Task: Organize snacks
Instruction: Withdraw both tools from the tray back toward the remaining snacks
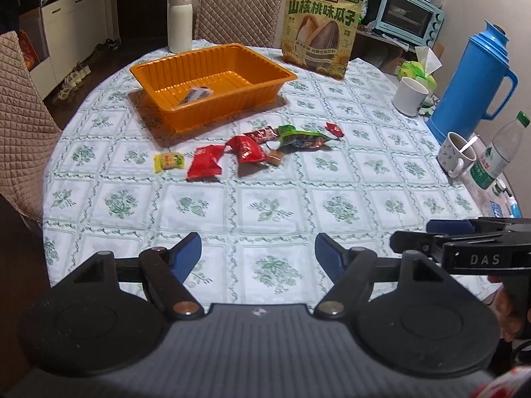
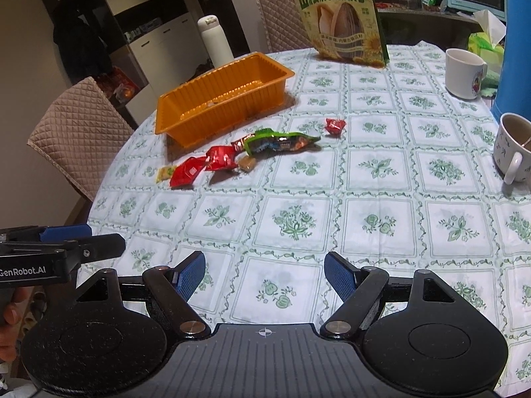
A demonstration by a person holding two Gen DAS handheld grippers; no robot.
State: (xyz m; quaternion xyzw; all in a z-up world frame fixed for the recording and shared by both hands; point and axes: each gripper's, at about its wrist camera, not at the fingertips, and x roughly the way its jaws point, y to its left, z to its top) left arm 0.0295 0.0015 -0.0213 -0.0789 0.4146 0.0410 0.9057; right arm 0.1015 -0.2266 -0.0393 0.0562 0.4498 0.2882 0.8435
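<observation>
Left wrist view: left gripper (image 1: 258, 253) jaws released, empty, over the worktop's (image 1: 332, 179) near edge. Right gripper (image 2: 264, 273) likewise. Snacks (image 1: 245, 149) lie mid-worktop beside the orange tray (image 1: 212, 83).

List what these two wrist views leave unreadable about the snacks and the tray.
- Small wrapped item in the ribbed orange plastic tray: blurred in the left wrist view; the tray's near wall hides it in the right wrist view.
- Dark red wrapper: partly hidden by the green foil packet in the right wrist view.
- Small yellow candy: print too small.
</observation>
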